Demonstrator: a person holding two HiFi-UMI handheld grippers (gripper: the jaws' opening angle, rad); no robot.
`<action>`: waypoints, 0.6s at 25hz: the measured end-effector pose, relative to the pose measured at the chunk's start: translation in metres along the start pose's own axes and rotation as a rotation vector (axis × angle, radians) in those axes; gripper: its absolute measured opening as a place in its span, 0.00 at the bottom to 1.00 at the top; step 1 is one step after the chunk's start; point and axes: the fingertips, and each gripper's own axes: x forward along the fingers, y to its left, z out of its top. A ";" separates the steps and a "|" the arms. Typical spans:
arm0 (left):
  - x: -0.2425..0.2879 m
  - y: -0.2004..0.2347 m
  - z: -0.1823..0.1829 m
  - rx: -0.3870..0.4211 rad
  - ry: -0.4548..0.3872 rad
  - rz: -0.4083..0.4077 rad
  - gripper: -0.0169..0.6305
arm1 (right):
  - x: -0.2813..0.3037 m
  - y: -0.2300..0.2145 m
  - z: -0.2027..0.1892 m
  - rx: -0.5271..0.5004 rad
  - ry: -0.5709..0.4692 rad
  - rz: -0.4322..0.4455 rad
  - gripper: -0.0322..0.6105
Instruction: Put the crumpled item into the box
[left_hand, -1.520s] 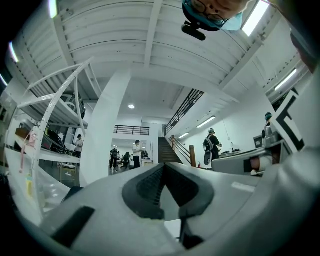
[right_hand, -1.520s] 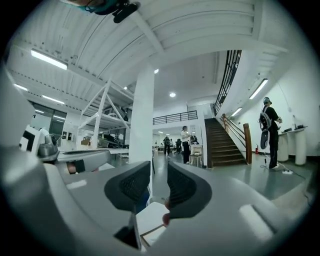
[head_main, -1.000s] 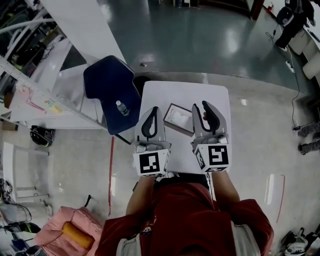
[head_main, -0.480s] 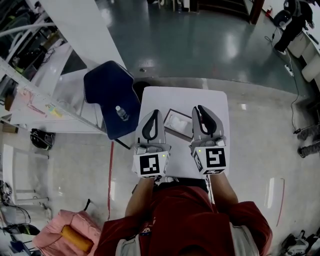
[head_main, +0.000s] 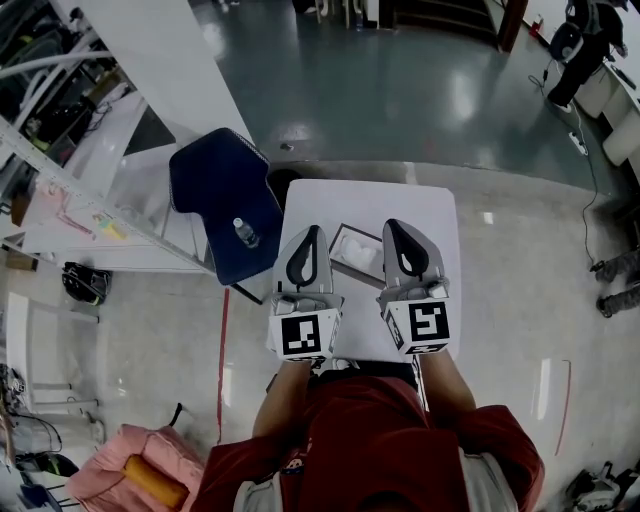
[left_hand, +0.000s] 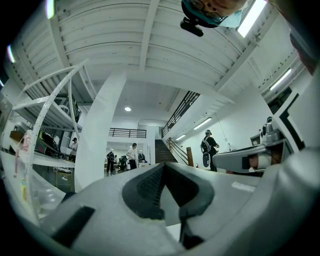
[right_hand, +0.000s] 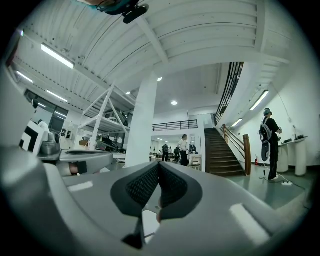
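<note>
Jaws together: left gripper (head_main: 310, 233), right gripper (head_main: 392, 226)

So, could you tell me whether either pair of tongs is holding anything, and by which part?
Nothing is held: the left tongs and right tongs are both shut and empty.

On my tabletop (head_main: 440, 215) the box (head_main: 338, 246) lies between my left tool (head_main: 309, 231) and right tool (head_main: 391, 226), crumpled item (head_main: 361, 256) inside; left, a bottle (head_main: 244, 233) on a chair (head_main: 215, 185).
</note>
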 end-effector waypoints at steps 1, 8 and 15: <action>0.000 0.000 0.000 0.000 0.000 0.000 0.03 | 0.000 0.000 0.000 -0.002 -0.002 -0.001 0.05; -0.001 -0.002 -0.001 0.001 -0.006 -0.003 0.03 | -0.001 0.002 -0.001 -0.013 -0.002 -0.001 0.05; -0.002 -0.002 -0.001 0.000 0.003 -0.001 0.03 | -0.003 0.001 0.000 -0.019 0.003 -0.004 0.05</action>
